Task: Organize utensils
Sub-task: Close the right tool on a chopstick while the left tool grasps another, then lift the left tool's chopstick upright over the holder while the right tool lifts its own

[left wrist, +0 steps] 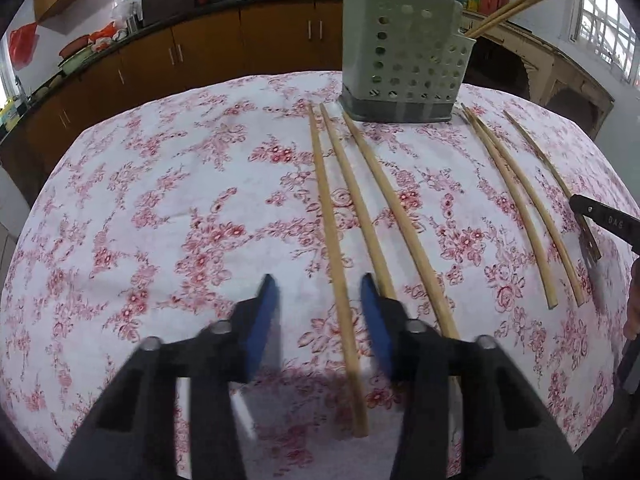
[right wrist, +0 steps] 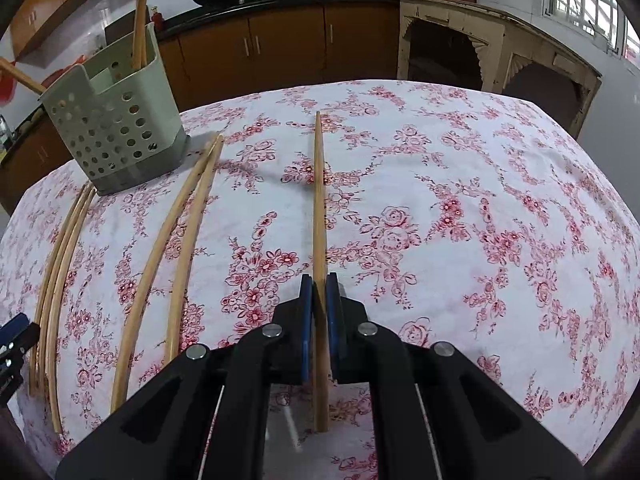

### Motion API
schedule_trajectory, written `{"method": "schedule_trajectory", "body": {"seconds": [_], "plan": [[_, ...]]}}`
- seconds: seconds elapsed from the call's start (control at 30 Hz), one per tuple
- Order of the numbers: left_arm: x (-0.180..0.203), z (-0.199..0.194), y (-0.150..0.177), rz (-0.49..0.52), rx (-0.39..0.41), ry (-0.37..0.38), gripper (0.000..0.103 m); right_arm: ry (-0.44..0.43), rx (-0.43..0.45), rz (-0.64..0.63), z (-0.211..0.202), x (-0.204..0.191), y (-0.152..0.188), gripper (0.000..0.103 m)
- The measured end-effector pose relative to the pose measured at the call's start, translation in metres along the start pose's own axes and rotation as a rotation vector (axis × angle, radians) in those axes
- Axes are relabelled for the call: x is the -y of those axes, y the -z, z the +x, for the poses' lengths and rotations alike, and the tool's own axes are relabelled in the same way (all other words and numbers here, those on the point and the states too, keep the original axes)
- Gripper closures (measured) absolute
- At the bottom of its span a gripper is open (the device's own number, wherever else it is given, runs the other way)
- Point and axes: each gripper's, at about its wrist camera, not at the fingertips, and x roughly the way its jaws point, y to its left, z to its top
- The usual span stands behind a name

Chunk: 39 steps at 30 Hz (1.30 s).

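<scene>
A grey perforated utensil holder (left wrist: 400,60) stands at the far side of the floral tablecloth, with chopsticks (left wrist: 516,6) sticking out of it; it also shows in the right wrist view (right wrist: 116,124). Several wooden chopsticks lie on the cloth. My left gripper (left wrist: 318,294) is open, low over the cloth, with one chopstick (left wrist: 338,264) lying between its fingers. My right gripper (right wrist: 319,292) is shut on a single chopstick (right wrist: 319,200) that points away along the table. It shows at the right edge of the left wrist view (left wrist: 588,216).
Two chopsticks (right wrist: 180,240) lie left of the held one, and three more (right wrist: 60,264) lie by the table's left edge. Brown kitchen cabinets (left wrist: 168,56) run behind the table. A cream wooden stand (right wrist: 500,48) is at the back right.
</scene>
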Motion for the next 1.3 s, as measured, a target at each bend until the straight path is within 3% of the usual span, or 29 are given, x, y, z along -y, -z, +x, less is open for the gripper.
{"method": "schedule_trajectory", "body": {"seconds": [0.07, 0.1, 0.3, 0.47, 0.67, 1.3], "plan": [[0.000, 0.002, -0.002, 0.003, 0.002, -0.003, 0.093, -0.007, 0.002, -0.014, 0.000, -0.003, 0.000, 0.095], [-0.001, 0.004, -0.005, -0.002, 0.003, -0.008, 0.095, -0.014, 0.002, -0.020, 0.000, -0.005, 0.000, 0.095], [-0.034, 0.020, -0.027, -0.084, 0.002, -0.051, 0.095, -0.041, 0.007, -0.045, 0.004, -0.012, -0.003, 0.095], [-0.056, 0.024, -0.034, -0.117, 0.005, 0.030, 0.093, -0.039, 0.022, -0.053, 0.004, -0.013, -0.003, 0.095], [-0.050, 0.022, -0.029, -0.065, 0.039, 0.014, 0.090, -0.045, 0.023, -0.047, 0.005, -0.013, -0.003, 0.095], [-0.044, 0.020, -0.026, -0.038, 0.036, 0.009, 0.083, -0.044, 0.024, -0.048, 0.005, -0.013, -0.003, 0.095]]}}
